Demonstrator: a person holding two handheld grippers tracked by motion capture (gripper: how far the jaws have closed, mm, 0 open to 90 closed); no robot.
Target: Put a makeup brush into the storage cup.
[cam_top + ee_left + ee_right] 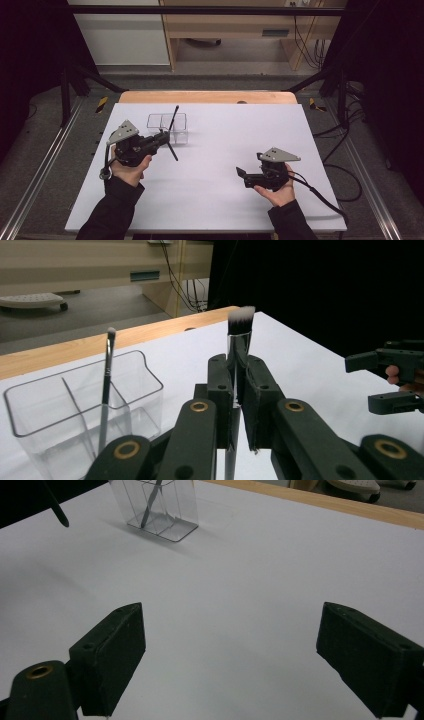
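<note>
**Brush held up beside the clear organizer**

The white tabletop (pixel 210 165) carries a clear organizer (pixel 167 127) near its far left, a thin brush (pixel 106 385) standing inside. Just in front of the organizer, the left gripper (pixel 235 405) clamps a makeup brush (pixel 240 332) upright. Well right of the organizer, the right gripper (pixel 230 660) has empty, wide-open jaws.

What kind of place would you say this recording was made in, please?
Probably a lab recording station: a white-topped table inside a dark metal frame, cables on the floor, and a person working hand-held grippers, the left gripper holding a makeup brush.
</note>
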